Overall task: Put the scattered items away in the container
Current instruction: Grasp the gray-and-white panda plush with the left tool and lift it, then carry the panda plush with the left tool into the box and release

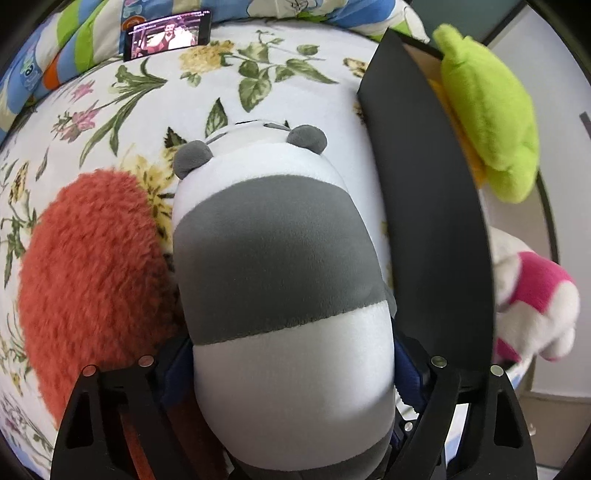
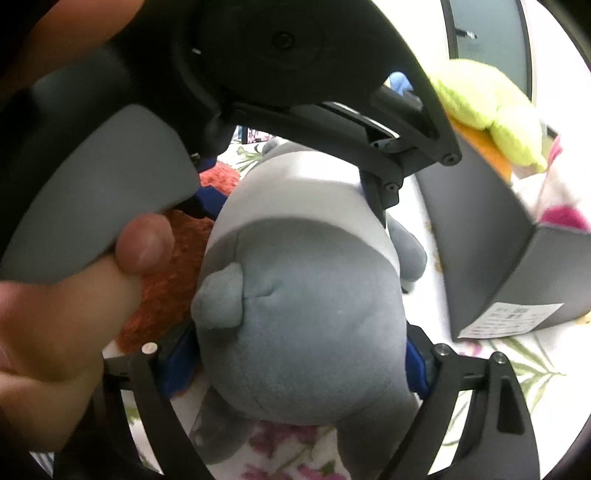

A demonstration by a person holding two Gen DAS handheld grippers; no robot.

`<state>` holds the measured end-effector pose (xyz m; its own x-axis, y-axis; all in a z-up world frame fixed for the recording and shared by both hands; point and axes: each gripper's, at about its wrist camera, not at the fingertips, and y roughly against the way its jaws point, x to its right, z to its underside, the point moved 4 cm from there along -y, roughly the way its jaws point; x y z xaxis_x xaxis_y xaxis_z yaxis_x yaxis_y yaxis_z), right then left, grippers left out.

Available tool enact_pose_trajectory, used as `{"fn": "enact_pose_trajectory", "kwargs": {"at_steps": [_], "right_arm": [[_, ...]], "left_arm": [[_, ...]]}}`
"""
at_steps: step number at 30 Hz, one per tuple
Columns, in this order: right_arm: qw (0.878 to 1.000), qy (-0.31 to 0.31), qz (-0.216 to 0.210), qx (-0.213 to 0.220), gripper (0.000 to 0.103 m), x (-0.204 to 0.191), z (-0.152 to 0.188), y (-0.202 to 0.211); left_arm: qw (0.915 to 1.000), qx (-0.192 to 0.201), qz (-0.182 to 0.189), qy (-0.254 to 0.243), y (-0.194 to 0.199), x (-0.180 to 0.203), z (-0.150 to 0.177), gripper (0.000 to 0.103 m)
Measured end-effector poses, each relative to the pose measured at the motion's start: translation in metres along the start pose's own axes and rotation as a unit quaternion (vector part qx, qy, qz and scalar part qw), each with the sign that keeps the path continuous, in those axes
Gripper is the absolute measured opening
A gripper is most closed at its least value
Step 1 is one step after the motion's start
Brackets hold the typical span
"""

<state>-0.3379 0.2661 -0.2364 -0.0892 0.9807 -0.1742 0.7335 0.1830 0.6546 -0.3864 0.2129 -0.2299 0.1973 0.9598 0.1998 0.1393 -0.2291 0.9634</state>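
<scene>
A grey and white panda plush (image 1: 284, 280) lies on the flowered bedspread (image 1: 155, 110), head pointing away. My left gripper (image 1: 291, 365) is shut on its middle; blue pads press both flanks. My right gripper (image 2: 299, 354) is shut on its grey rear end with the stub tail (image 2: 221, 299). The left gripper's body (image 2: 295, 74) and the hand holding it fill the upper left of the right wrist view. The black box (image 1: 432, 206) stands right of the panda, also in the right wrist view (image 2: 476, 236). A green plush (image 1: 487, 118) and a pink and white plush (image 1: 535, 295) sit in it.
A red-orange fluffy plush (image 1: 92, 266) lies against the panda's left side, also in the right wrist view (image 2: 166, 280). A phone (image 1: 166, 35) with a lit screen leans on a striped pillow (image 1: 74, 44) at the far edge of the bed.
</scene>
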Motion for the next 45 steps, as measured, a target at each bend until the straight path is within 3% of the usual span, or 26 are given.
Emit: {"fn": "enact_pose_trajectory", "kwargs": {"at_steps": [6,14,27,36,40,45], "right_arm": [[0.999,0.031,0.011,0.033,0.089,-0.020,-0.016,0.031],[0.994,0.050,0.026,0.091,0.089,-0.032,-0.050,0.079],[0.982,0.051,0.084,0.159,0.089,0.025,-0.113,0.157],[0.980,0.030,0.113,0.161,0.089,0.100,-0.146,0.160],[0.983,0.016,0.107,0.150,0.089,0.126,-0.148,0.137],[0.992,-0.012,0.066,0.102,0.089,0.144,-0.135,0.088]], "left_arm": [[0.9992,0.034,0.017,0.008,0.039,0.028,-0.006,0.087],[0.9954,0.090,0.026,-0.021,0.102,0.061,-0.015,0.087],[0.9839,0.144,0.048,-0.094,0.163,0.180,-0.057,0.087],[0.9808,0.140,0.055,-0.123,0.133,0.257,-0.114,0.087],[0.9832,0.129,0.042,-0.122,0.096,0.266,-0.139,0.087],[0.9908,0.096,0.014,-0.095,0.041,0.255,-0.157,0.090]]}}
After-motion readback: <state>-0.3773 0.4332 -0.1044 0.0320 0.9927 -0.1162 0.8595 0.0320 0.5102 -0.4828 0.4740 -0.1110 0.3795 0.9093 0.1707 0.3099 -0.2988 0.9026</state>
